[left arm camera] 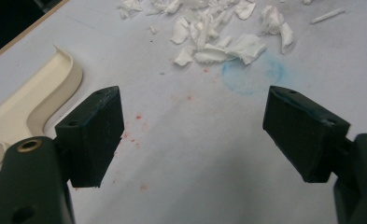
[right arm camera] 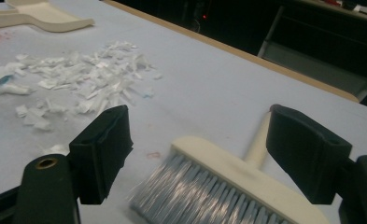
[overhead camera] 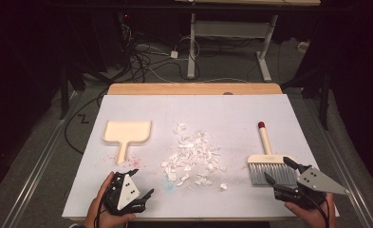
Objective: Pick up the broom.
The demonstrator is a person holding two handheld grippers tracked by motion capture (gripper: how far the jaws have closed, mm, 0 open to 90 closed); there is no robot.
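The dustpan (overhead camera: pixel 126 133) is lying flat at the left of the white mat (overhead camera: pixel 231 109), handle pointing toward the person, so the left gripper (overhead camera: pixel 139 183) can take it without reaching across the debris. That gripper is sitting near the front edge, just short of the handle end, jaws spread wide and holding nothing; in the left gripper view the pan (left arm camera: pixel 29 100) is lying beyond and beside one jaw, not between the two. The paper scraps (overhead camera: pixel 193 156) are lying in a loose pile at the centre, between both tools. The brush (overhead camera: pixel 268 161) is lying at the right, bristles facing the person and handle pointing away. The right gripper (overhead camera: pixel 281 173) is hanging just over the bristles, jaws apart and empty; the right gripper view is showing the brush head (right arm camera: pixel 228 186) between the open jaws, apparently untouched. Judged step: approaching both tools for sweeping.
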